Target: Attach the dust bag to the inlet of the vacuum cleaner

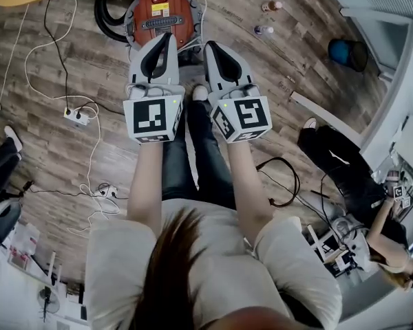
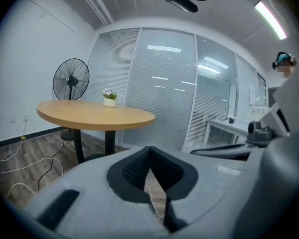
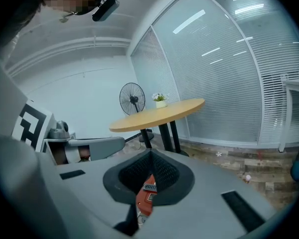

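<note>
The red vacuum cleaner (image 1: 162, 14) stands on the wooden floor at the top centre of the head view, with a black hose coiled at its left. Both grippers are held side by side above it, each pointing a little below level. The left gripper (image 1: 168, 38) is shut with nothing between its jaws, and its tips meet in the left gripper view (image 2: 149, 149). The right gripper (image 1: 210, 47) is also shut and empty (image 3: 150, 154). A sliver of the red vacuum (image 3: 145, 197) shows below its closed tips. No dust bag is visible in any view.
A white power strip (image 1: 77, 116) and loose white cables lie on the floor at left. A round wooden table (image 2: 94, 114) with a small plant pot and a standing fan (image 2: 71, 79) are ahead. A blue bin (image 1: 347, 52) and a seated person (image 1: 344, 177) are at right.
</note>
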